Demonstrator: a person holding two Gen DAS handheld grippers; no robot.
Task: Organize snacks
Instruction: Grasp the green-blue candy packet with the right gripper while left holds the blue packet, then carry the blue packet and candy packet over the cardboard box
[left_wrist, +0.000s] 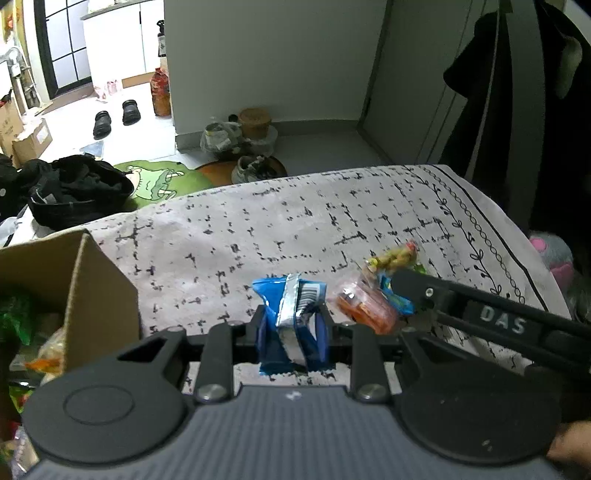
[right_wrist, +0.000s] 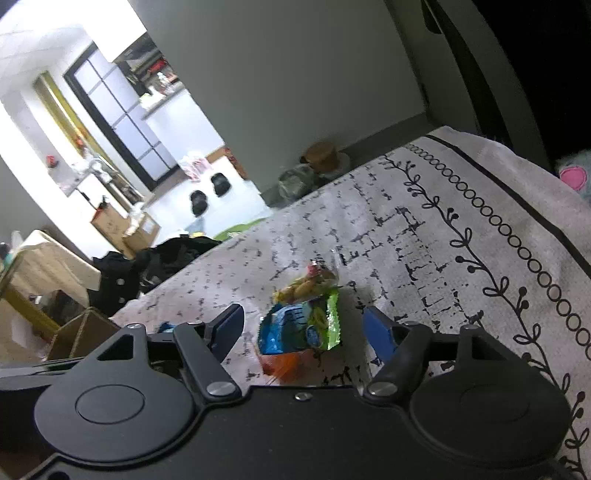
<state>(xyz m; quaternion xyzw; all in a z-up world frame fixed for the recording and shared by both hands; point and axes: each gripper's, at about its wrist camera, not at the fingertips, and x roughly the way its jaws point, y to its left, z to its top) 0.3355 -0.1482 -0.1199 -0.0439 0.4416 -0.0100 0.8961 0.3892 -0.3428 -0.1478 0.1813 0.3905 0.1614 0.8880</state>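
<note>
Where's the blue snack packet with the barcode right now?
In the left wrist view, the blue snack packet is pinched in the left claw, above the patterned cloth, between the cardboard box and the orange packet.

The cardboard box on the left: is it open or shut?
Open: the cardboard box has its flap raised, and snack packets show inside.

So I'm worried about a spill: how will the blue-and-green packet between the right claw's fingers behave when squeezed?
The blue-and-green packet looks like crinkly film, so probably floppy and light. Its glossy surface may slip. It overlaps the orange packet, which might shift with it.
</note>
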